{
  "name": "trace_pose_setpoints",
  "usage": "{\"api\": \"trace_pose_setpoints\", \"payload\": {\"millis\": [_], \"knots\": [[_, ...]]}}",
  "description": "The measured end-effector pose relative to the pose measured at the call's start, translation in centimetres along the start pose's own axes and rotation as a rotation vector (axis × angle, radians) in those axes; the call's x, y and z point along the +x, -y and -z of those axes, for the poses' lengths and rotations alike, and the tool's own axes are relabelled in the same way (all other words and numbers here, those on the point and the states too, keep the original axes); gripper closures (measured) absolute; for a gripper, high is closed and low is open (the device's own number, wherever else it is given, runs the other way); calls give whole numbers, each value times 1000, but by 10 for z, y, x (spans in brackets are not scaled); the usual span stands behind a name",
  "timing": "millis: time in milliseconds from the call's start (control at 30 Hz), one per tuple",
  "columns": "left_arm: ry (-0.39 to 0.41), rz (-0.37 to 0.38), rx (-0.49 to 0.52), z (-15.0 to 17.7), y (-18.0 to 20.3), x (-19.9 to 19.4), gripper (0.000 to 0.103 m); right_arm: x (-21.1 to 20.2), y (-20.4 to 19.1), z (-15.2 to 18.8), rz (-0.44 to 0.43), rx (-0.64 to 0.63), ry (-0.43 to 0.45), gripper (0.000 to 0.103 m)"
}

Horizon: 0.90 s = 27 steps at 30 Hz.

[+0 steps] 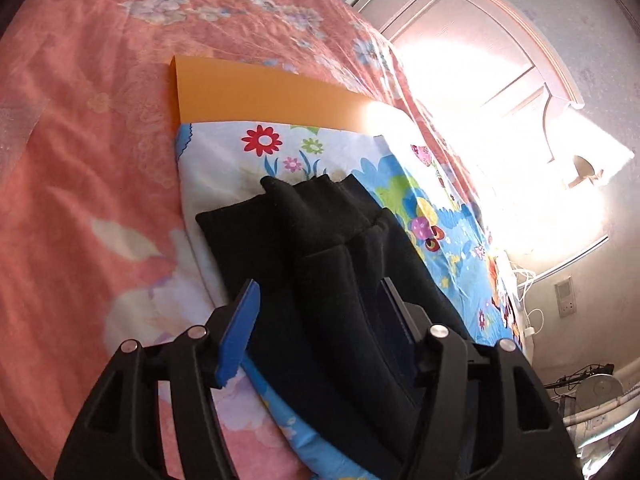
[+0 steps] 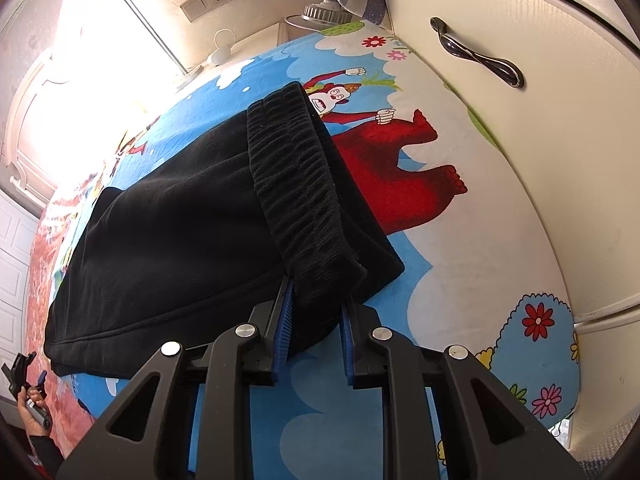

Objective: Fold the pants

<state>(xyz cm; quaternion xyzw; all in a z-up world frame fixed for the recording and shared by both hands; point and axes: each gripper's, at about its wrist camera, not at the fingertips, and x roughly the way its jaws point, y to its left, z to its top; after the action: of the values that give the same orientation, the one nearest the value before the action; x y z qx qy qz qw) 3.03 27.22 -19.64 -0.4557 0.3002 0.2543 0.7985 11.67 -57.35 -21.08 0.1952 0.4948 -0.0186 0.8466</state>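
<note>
Right wrist view: pants point(image 2: 180, 216) waistband pinched between right tool point(image 2: 318, 300) pads

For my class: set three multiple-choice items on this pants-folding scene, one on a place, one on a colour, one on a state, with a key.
1. The black pants lie on:
A. a cartoon-print blanket
B. a bare floor
C. a chair

2. The board beyond the blanket is:
A. green
B. orange
C. purple

3. The right gripper is:
A. wide open over the blanket
B. out of view
C. shut on the ribbed waistband

Key: A, blue cartoon fabric shows all round them; B, a flat orange sheet; C, both pads press its end.
</note>
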Motion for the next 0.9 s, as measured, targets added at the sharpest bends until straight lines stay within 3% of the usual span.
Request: {"api": "trace_pose_setpoints", "payload": {"millis": [100, 200, 300, 333, 500, 700, 767, 833, 900], "knots": [[-89, -38, -90, -15, -9, 34, 45, 0, 0, -1, -4, -2, -6, 86], [-151, 30, -133, -25, -17, 60, 49, 1, 0, -1, -9, 2, -5, 84], [-173, 57, -100, -37, -14, 69, 84, 1, -2, -3, -4, -14, -9, 84], [-157, 58, -90, -39, -9, 60, 87, 0, -3, -4, -4, -23, -11, 84], [-44, 87, -57, -32, 5, -9, 88, -8, -8, -9, 0, -62, -7, 85], [-165, 32, -127, -16, -48, 29, 87, -4, -7, -13, 4, -98, -33, 86], [-174, 45, -130, -13, -55, 34, 82, -2, -8, -13, 9, -105, -41, 86], [-150, 55, -126, -16, -56, 25, 63, -4, -8, -12, 9, -108, -40, 86], [-131, 79, -129, -22, -58, 19, 56, -2, -8, -12, 18, -110, -45, 86]]}}
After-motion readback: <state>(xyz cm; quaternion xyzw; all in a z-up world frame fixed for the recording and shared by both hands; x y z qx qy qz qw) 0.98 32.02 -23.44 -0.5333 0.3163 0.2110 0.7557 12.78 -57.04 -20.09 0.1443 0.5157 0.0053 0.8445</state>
